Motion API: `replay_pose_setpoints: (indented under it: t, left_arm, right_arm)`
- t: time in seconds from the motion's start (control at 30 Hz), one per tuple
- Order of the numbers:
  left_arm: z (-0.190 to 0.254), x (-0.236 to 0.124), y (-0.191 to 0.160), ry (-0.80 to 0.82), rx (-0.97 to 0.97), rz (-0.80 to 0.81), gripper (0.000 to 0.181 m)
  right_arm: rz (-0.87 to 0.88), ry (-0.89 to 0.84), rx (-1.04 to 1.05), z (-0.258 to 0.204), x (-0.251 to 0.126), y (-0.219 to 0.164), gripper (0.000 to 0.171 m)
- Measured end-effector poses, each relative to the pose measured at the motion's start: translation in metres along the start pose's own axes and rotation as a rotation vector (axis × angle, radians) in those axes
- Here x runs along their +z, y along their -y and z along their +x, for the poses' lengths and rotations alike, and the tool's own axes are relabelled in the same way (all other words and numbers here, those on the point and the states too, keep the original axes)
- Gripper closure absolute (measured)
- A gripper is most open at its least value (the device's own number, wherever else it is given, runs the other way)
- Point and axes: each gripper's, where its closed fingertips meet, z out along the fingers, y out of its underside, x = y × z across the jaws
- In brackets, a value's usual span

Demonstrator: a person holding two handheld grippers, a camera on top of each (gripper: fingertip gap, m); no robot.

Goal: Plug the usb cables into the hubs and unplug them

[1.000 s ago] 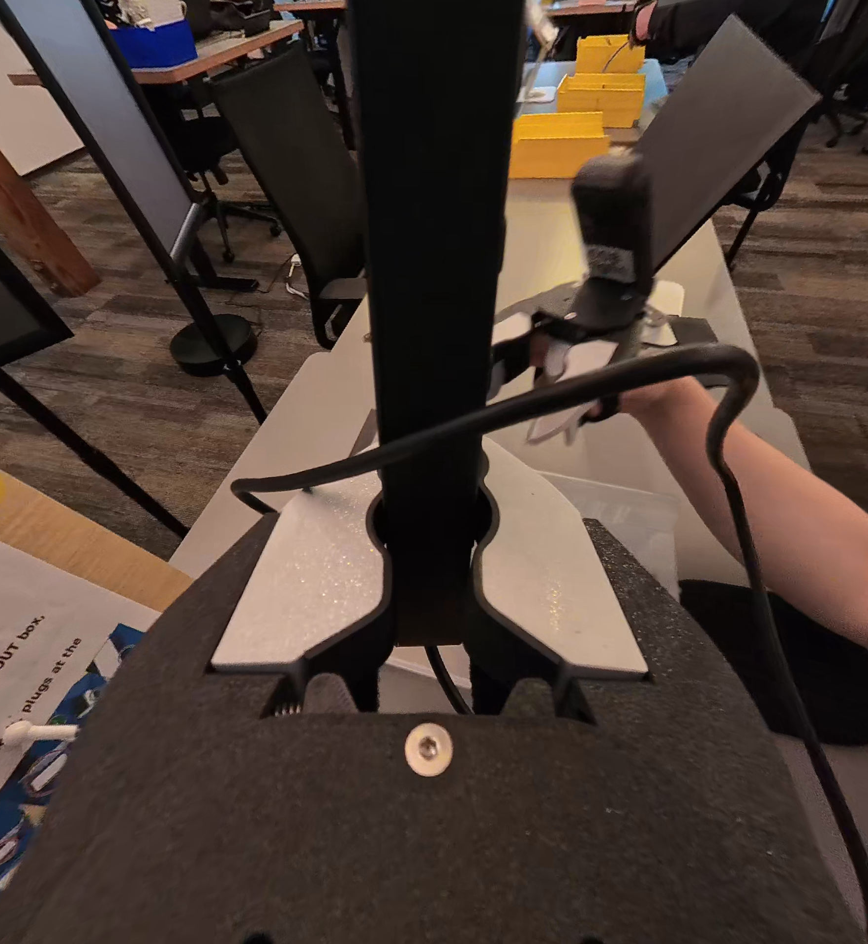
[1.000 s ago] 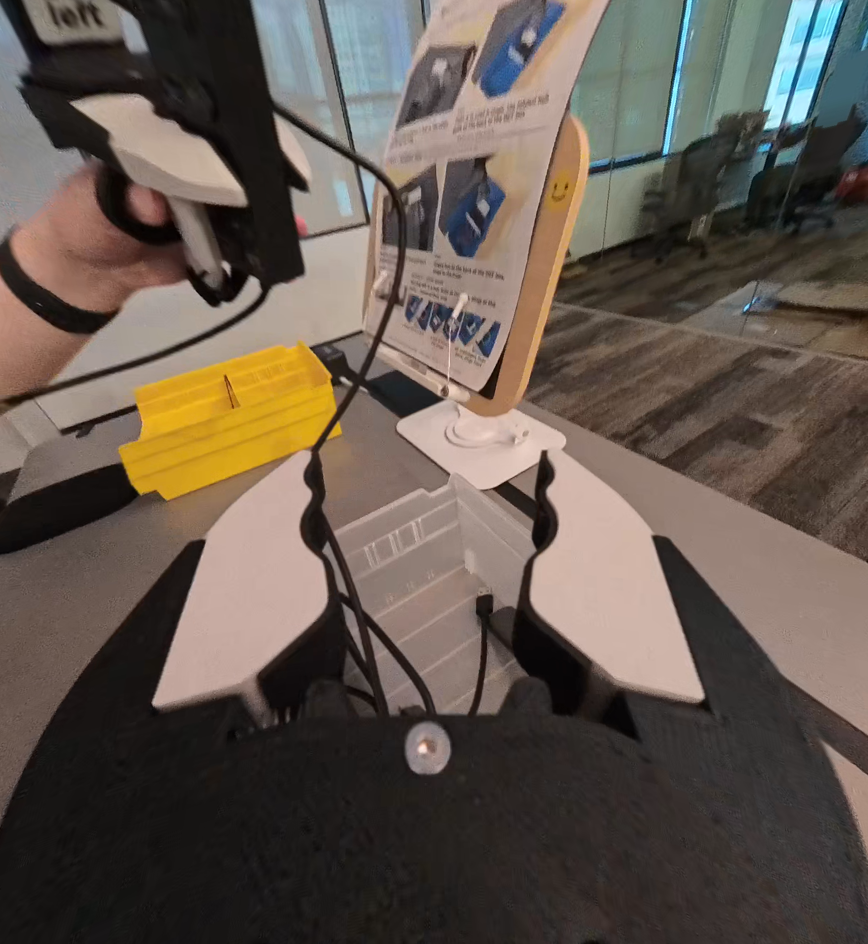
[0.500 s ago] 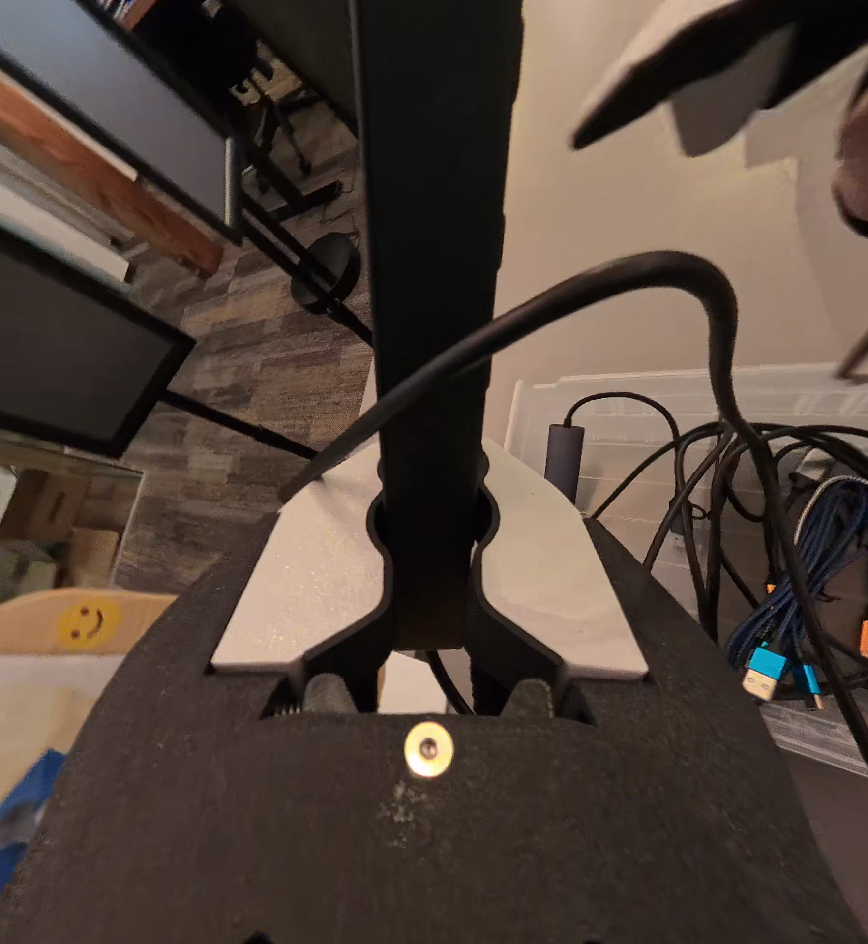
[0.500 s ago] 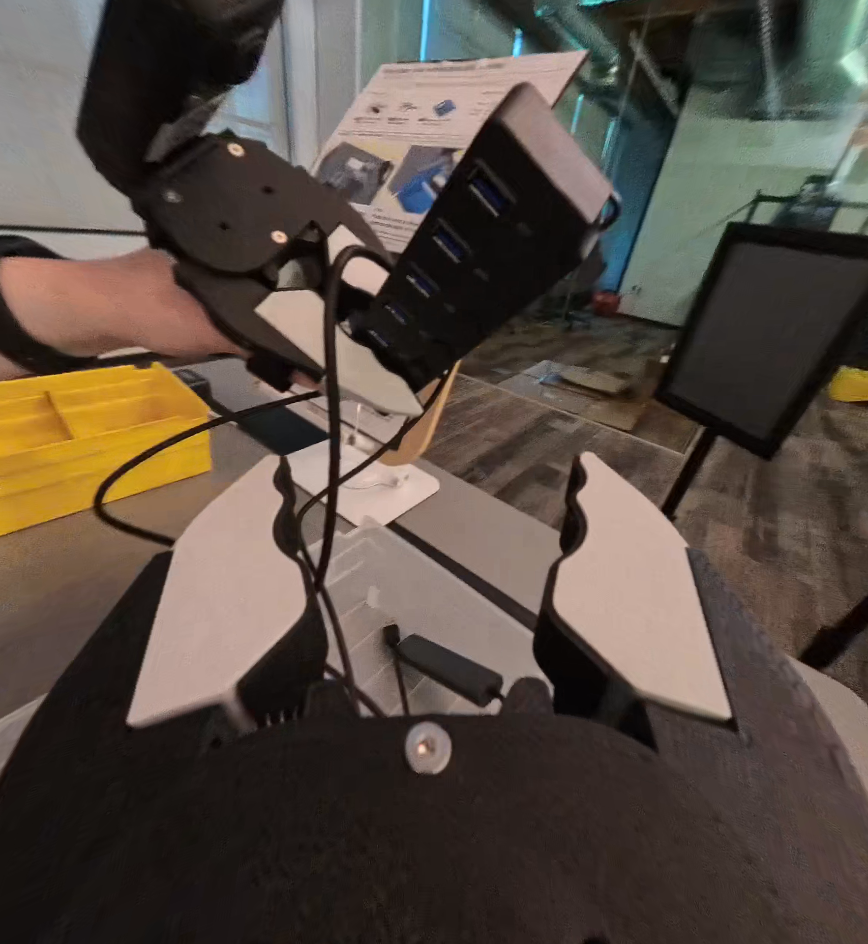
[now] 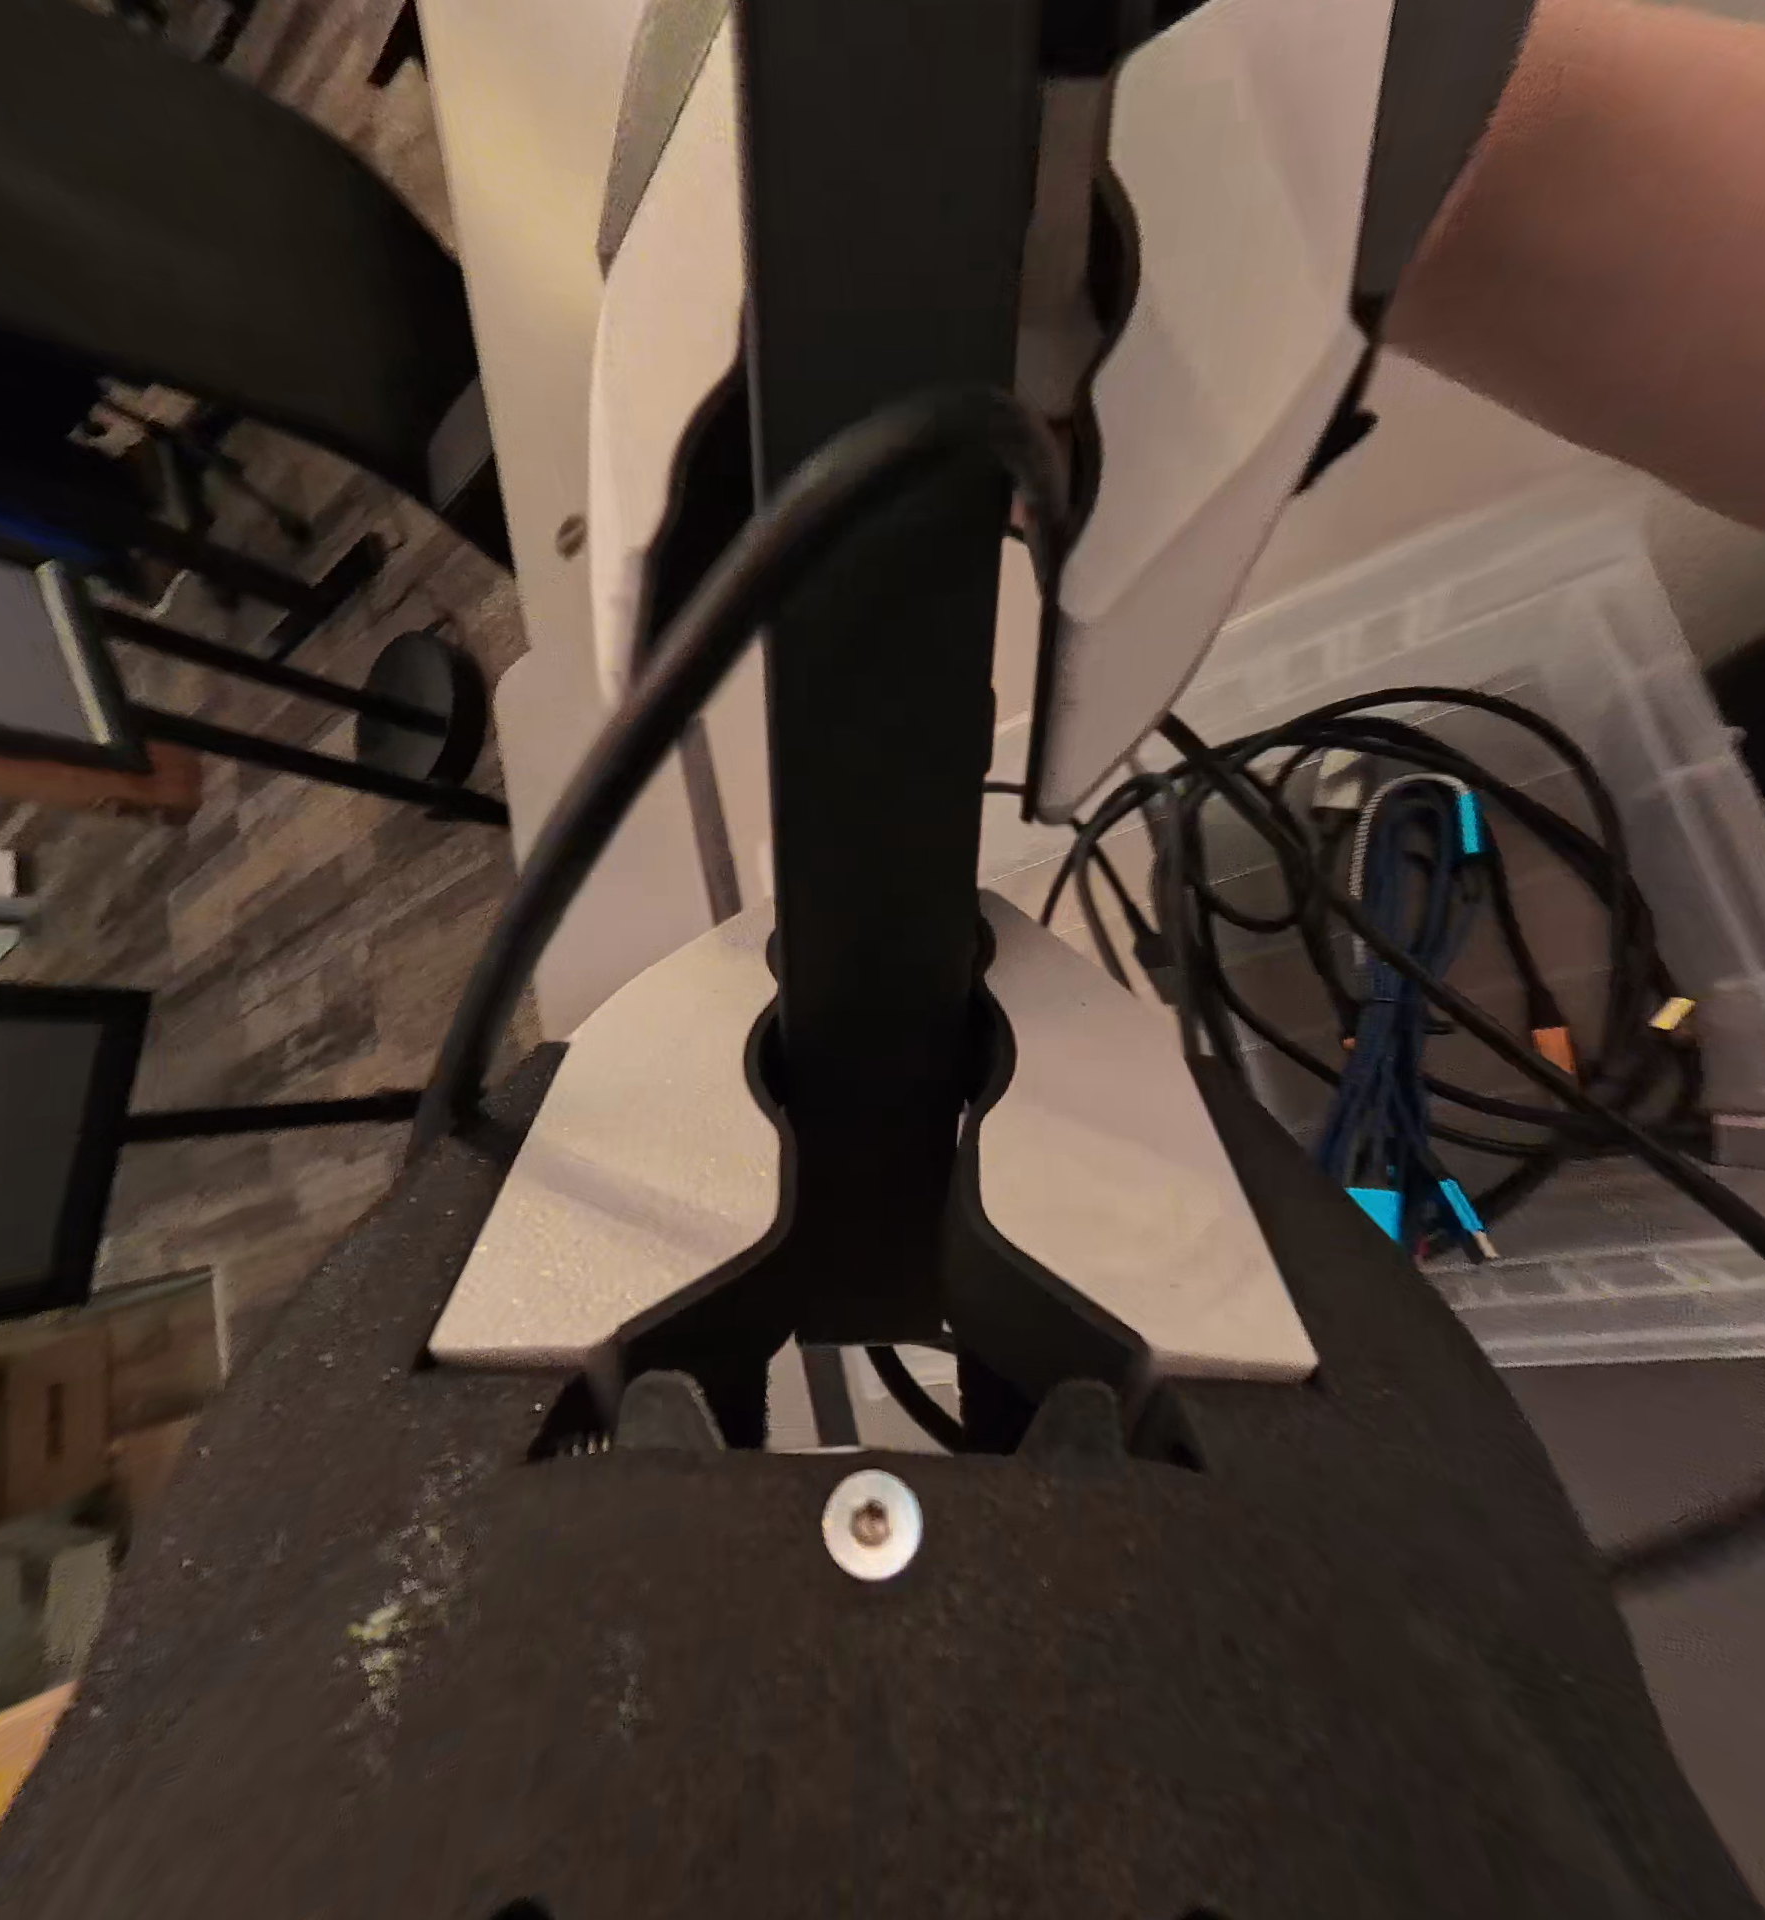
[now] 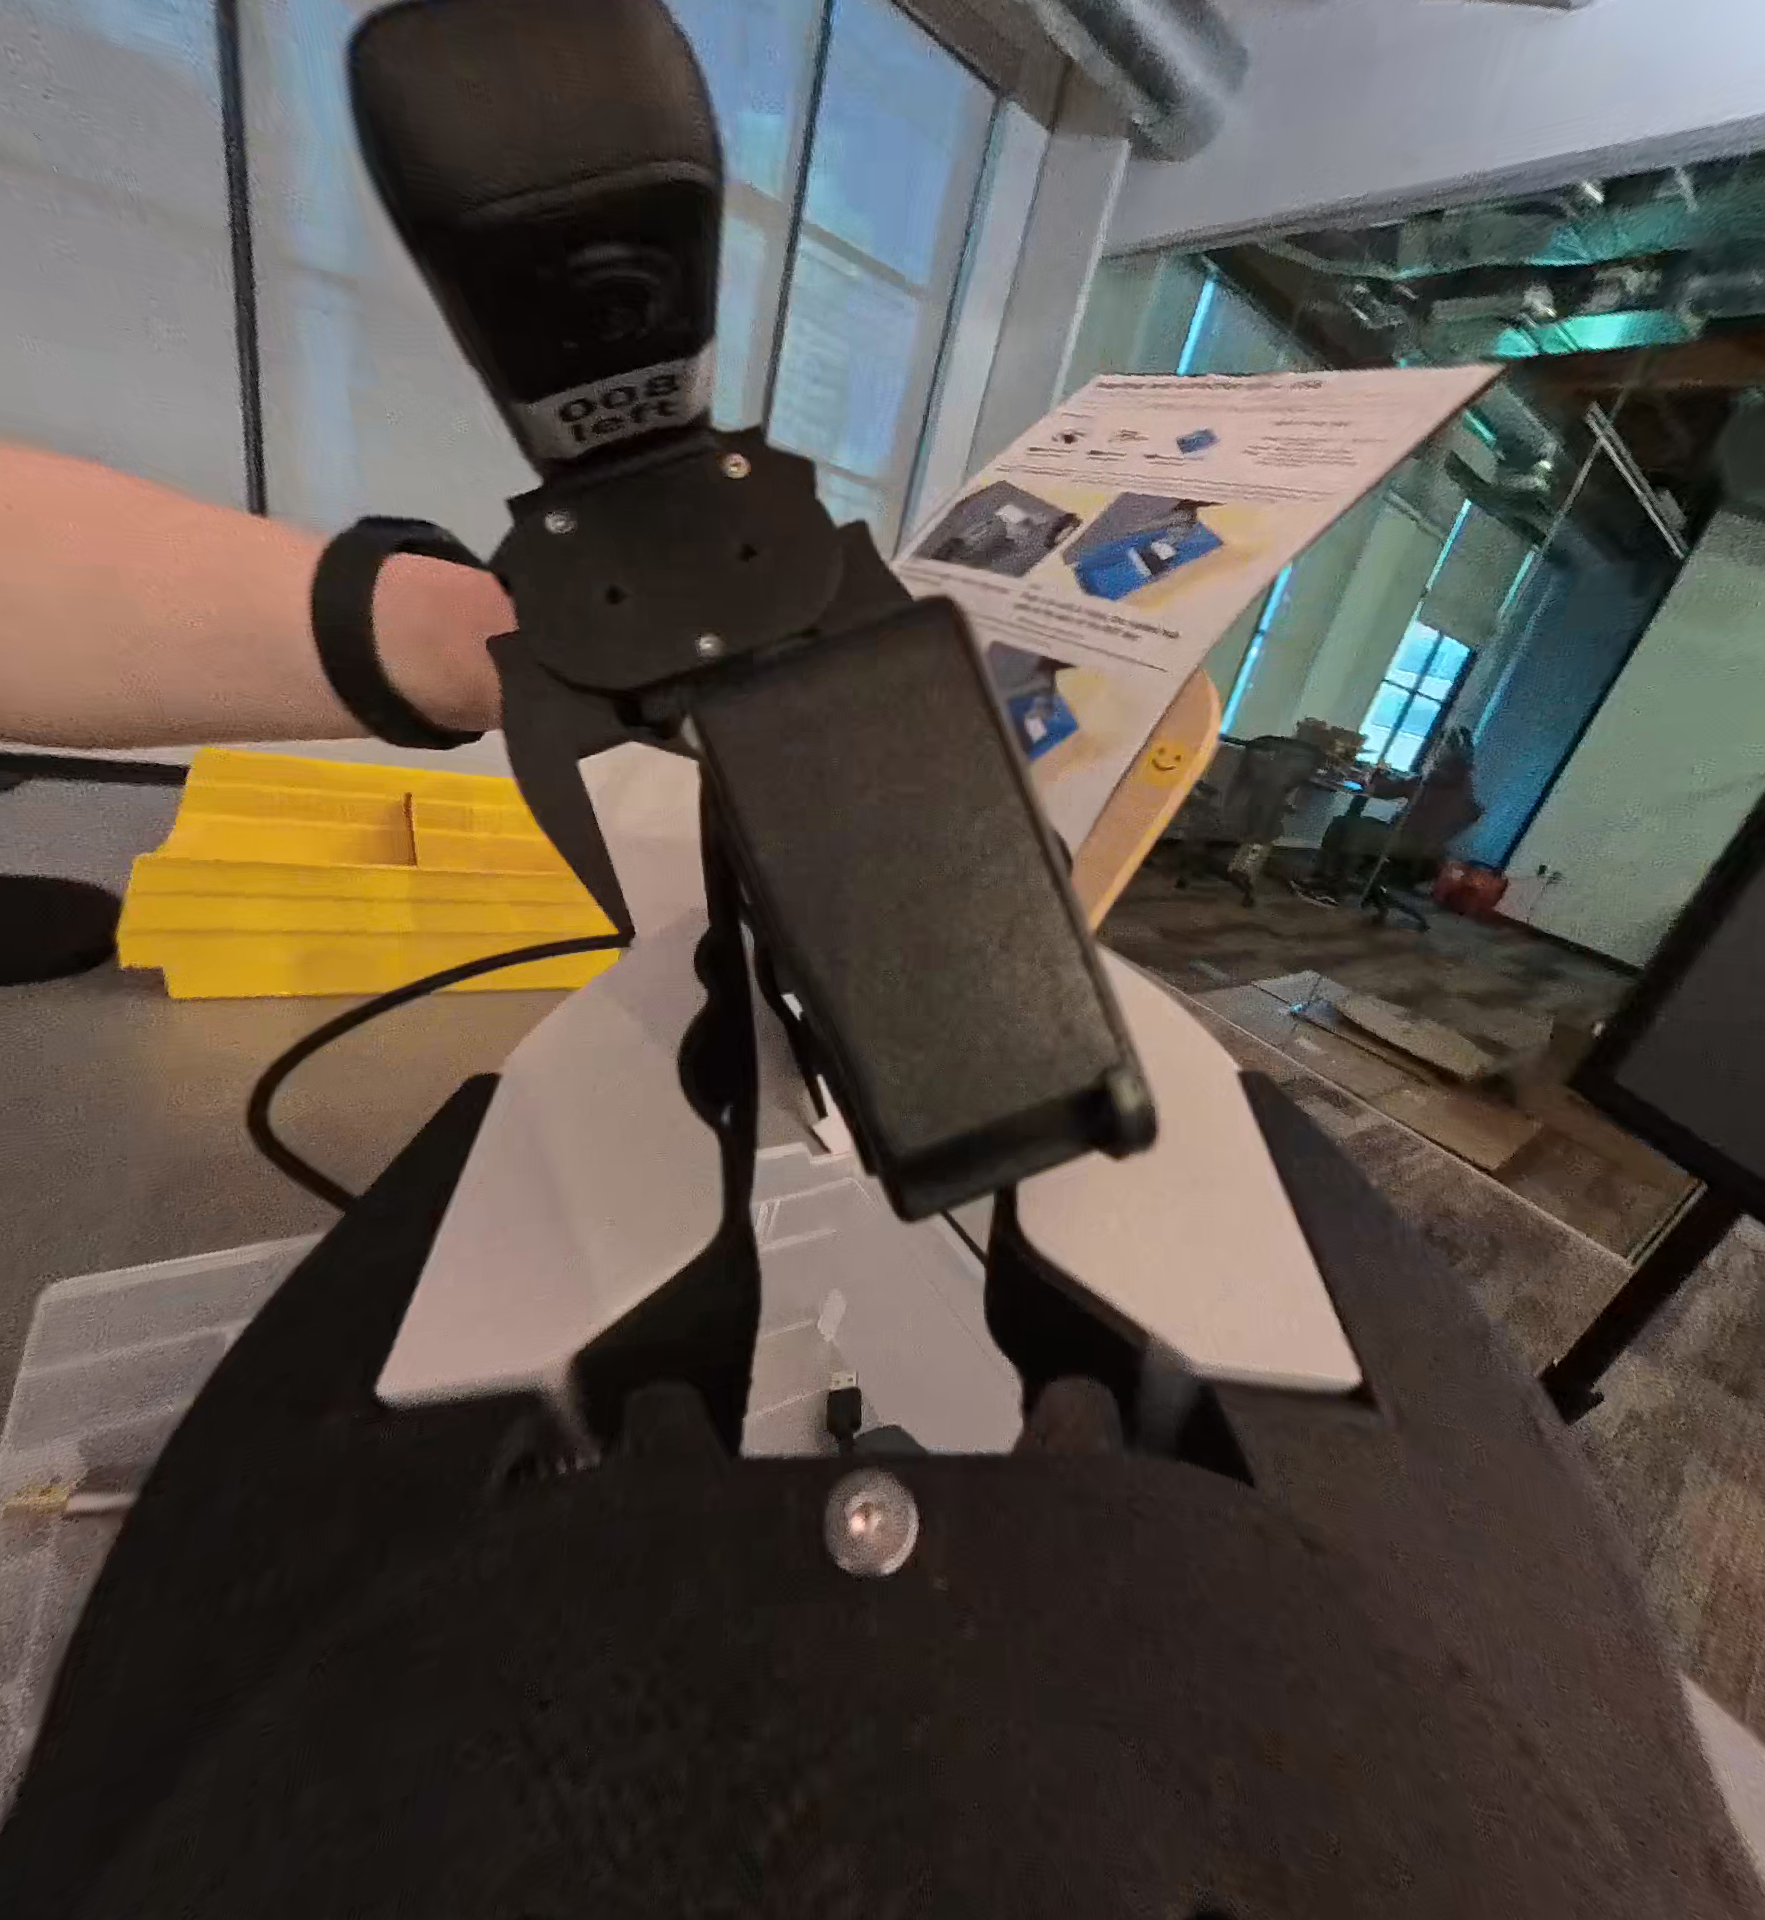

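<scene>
While my left gripper (image 5: pixel 878 1049) pinches the black hub (image 5: pixel 878 582) by its lower end, the hub sticks straight out ahead of the fingers and fills the middle of the left wrist view. My right gripper (image 6: pixel 873 1132) stands spread apart, and the far end of the hub (image 6: pixel 919 894) reaches down into the gap between its white fingers (image 6: pixel 587 1174), close to the right one; I cannot tell whether it touches either. A black cord (image 5: pixel 649 665) arches from the hub's far end over to the left side of my left gripper, crossing in front of the hub.

Below and to the right of the hub lies a clear plastic bin (image 5: pixel 1626 790), holding a tangle of black cables (image 5: pixel 1480 914) and a blue braided cable (image 5: pixel 1377 1049) with bright blue plugs. A loose black plug (image 6: pixel 842 1397) rests in the bin just under the hub, seen between the right gripper's fingers.

Behind the hub and to its left sits a yellow tray (image 6: pixel 358 883) on the grey table (image 6: pixel 78 1091), with my forearm (image 6: pixel 109 592) and a black wrist strap (image 6: pixel 358 634) above it. To the hub's right stands a printed sheet (image 6: pixel 1190 509) on a wooden board (image 6: pixel 1158 790), and farther right a dark screen (image 6: pixel 1730 997) on a stand.
</scene>
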Motion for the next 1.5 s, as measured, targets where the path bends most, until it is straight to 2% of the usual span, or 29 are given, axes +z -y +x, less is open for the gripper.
replay_pose_setpoints:
  t: [0.03, 0.1, 0.23, 0.37, 0.47, 0.6, 0.73, 0.8, 0.83, 0.87, 0.93, 1.0, 1.1, 1.23, 1.3, 1.37, 1.4, 1.5]
  left_arm:
    - [0.006, -0.002, 0.000, -0.032, -0.003, 0.022, 0.153]
    - [0.016, -0.005, -0.002, -0.112, -0.051, 0.049, 0.153]
    - [0.029, -0.014, -0.006, -0.244, -0.184, 0.113, 0.149]
    - [0.034, -0.031, -0.006, -0.219, -0.168, 0.281, 0.135]
    - [0.033, -0.048, -0.020, -0.157, -0.210, 0.354, 0.135]
    - [0.045, -0.073, -0.057, -0.050, -0.279, 0.372, 0.141]
    - [0.071, -0.088, -0.096, -0.004, -0.427, 0.373, 0.148]
    - [0.082, -0.098, -0.103, 0.006, -0.485, 0.420, 0.159]
    - [0.086, -0.104, -0.103, 0.019, -0.489, 0.457, 0.165]
    - [0.090, -0.111, -0.103, 0.034, -0.483, 0.488, 0.178]
    - [0.097, -0.124, -0.101, 0.066, -0.446, 0.541, 0.181]
    - [0.101, -0.133, -0.101, 0.092, -0.437, 0.564, 0.181]
    - [0.113, -0.138, -0.109, 0.089, -0.417, 0.543, 0.181]
    - [0.104, -0.146, -0.120, 0.170, -0.413, 0.463, 0.181]
    - [0.099, -0.156, -0.112, 0.198, -0.417, 0.512, 0.181]
    - [0.097, -0.167, -0.102, 0.192, -0.422, 0.581, 0.181]
    - [0.097, -0.171, -0.098, 0.182, -0.425, 0.615, 0.181]
    - [0.097, -0.179, -0.095, 0.177, -0.442, 0.661, 0.181]
  right_arm:
    - [-0.011, 0.028, -0.022, -0.007, -0.001, 0.000, 0.130]
    - [-0.048, 0.069, -0.049, -0.016, 0.001, -0.002, 0.136]
    - [-0.044, 0.132, -0.042, -0.029, 0.008, 0.005, 0.142]
    - [-0.069, 0.166, -0.055, -0.033, 0.004, 0.004, 0.143]
    - [-0.076, 0.166, -0.053, -0.033, 0.002, 0.003, 0.143]
    - [-0.164, 0.051, -0.031, -0.010, 0.003, -0.011, 0.143]
    - [-0.326, -0.104, 0.088, 0.017, 0.011, -0.038, 0.143]
    - [-0.409, -0.155, 0.060, 0.023, 0.019, -0.054, 0.139]
    - [-0.442, -0.197, 0.034, 0.028, 0.021, -0.060, 0.143]
    - [-0.472, -0.247, 0.003, 0.034, 0.023, -0.065, 0.143]
    - [-0.506, -0.409, -0.066, 0.055, 0.019, -0.066, 0.143]
    - [-0.482, -0.543, -0.128, 0.068, 0.013, -0.054, 0.143]
    - [-0.351, -0.530, -0.154, 0.061, 0.018, -0.030, 0.143]
    - [-0.178, -0.708, -0.214, 0.066, 0.007, 0.013, 0.143]
    - [-0.175, -0.682, -0.260, 0.059, 0.012, 0.021, 0.143]
    - [-0.224, -0.680, -0.284, 0.059, 0.019, 0.011, 0.143]
    - [-0.260, -0.672, -0.296, 0.061, 0.024, 0.001, 0.143]
    - [-0.449, -0.495, -0.330, 0.050, 0.046, -0.047, 0.143]
